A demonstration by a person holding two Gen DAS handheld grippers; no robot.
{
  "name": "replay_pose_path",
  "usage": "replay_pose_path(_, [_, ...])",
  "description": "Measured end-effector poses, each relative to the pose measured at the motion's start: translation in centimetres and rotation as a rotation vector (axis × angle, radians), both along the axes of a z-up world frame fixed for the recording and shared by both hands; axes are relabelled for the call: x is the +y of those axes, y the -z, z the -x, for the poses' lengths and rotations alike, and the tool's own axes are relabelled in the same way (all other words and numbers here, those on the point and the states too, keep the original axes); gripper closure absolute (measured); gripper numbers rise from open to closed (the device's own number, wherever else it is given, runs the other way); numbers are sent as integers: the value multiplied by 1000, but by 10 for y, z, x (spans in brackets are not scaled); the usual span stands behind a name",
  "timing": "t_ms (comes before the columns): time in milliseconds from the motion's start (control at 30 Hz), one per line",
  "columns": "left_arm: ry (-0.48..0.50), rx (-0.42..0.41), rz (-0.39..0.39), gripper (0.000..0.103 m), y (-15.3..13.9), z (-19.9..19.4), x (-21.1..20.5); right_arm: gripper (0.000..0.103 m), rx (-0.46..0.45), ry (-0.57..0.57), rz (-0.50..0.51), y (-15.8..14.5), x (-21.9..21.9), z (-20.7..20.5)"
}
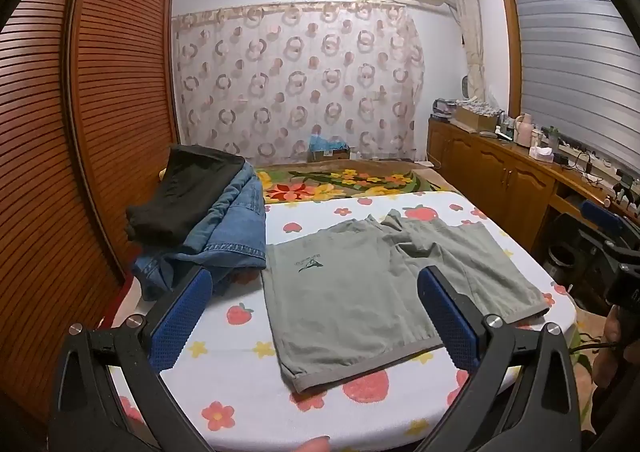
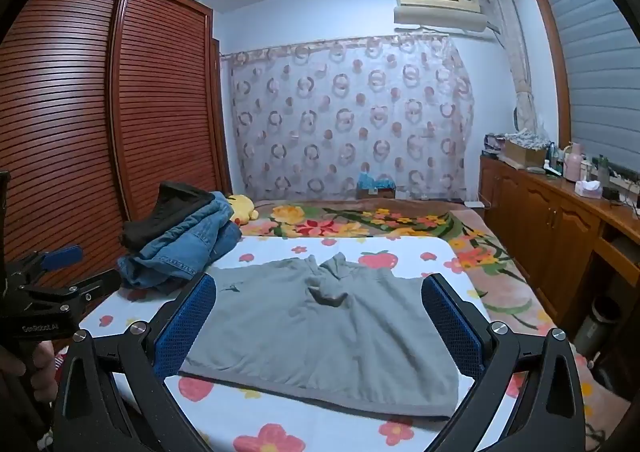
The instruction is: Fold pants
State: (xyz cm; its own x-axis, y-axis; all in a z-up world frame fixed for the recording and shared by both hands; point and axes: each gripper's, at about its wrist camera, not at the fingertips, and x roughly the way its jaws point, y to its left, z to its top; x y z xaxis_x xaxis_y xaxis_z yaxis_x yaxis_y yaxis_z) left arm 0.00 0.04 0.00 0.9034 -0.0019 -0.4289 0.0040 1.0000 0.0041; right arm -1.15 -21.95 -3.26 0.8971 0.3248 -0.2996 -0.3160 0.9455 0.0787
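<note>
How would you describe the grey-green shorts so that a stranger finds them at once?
Look at the bed's white strawberry-print sheet. The grey-green shorts lie spread flat in its middle. Unlike the piled jeans and black garment by the wardrobe, they are unfolded, with a small dark logo.

Before me the bed (image 2: pixel 280 416) wears a white sheet printed with strawberries and flowers. Grey-green cotton shorts (image 2: pixel 320 336) lie flat mid-sheet; folded blue denim jeans (image 2: pixel 188 252) sit at its left edge.
</note>
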Motion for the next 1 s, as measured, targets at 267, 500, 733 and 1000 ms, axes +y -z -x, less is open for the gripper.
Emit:
replay_pose_path(267, [0, 1, -4, 0, 0, 0, 2, 0, 8, -1, 7, 1, 0, 0])
replay_pose_path(500, [1, -1, -6, 0, 0, 2, 2, 0, 7, -2, 19, 2, 2, -1])
replay_pose_path(733, [1, -5, -7, 0, -1, 3, 1, 0, 4, 0, 15, 1, 1, 0])
replay_pose_path(1000, [1, -7, -9, 0, -1, 3, 1, 0, 3, -2, 17, 0, 1, 0])
